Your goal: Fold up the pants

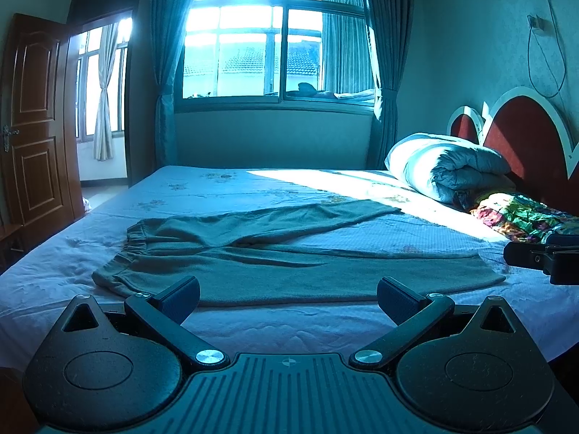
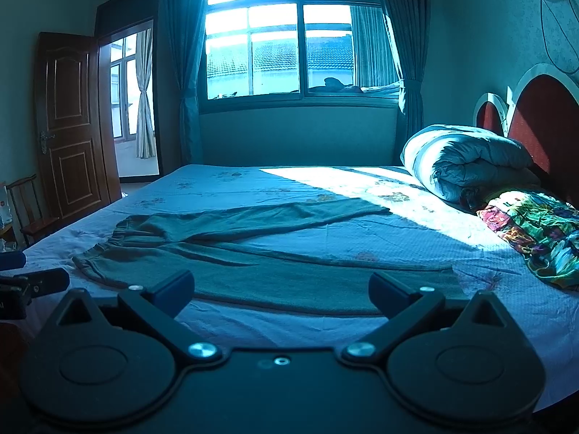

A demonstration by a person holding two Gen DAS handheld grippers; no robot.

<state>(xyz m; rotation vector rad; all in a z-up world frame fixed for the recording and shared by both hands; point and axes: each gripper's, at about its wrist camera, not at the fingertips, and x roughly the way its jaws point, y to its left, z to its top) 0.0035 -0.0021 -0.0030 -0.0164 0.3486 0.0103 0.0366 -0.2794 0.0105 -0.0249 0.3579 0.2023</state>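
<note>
Pants (image 1: 289, 267): grey-green, they lie flat across the near part of the bed, the waistband toward the left edge, the legs toward the right edge. The nearer leg runs along the near edge; the farther leg spreads away toward the far right, so the two legs lie apart.
Left gripper (image 1: 287, 296): you hold it low at the near edge of the bed, pointing across the mattress. Its two fingers are spread wide and hold nothing. They stand just before the near hem of the pants; I cannot tell if they touch the cloth.
Right gripper (image 2: 280, 289): you hold it in the same pose, further right along the near edge, fingers spread wide and empty. In the left view it shows at the right side, near the cuff of the nearer leg.
Bed (image 2: 253, 188): pale sheet with a faint flower pattern, a patch of sunlight on the far right part.
Rolled quilt (image 1: 445, 166): at the right end, against the red headboard (image 1: 524, 137).
Colourful cloth (image 2: 532, 231): beside the quilt, nearer to you.
Room: window (image 1: 267, 43) with curtains behind the far edge; brown door (image 2: 68, 123) open at the left.
</note>
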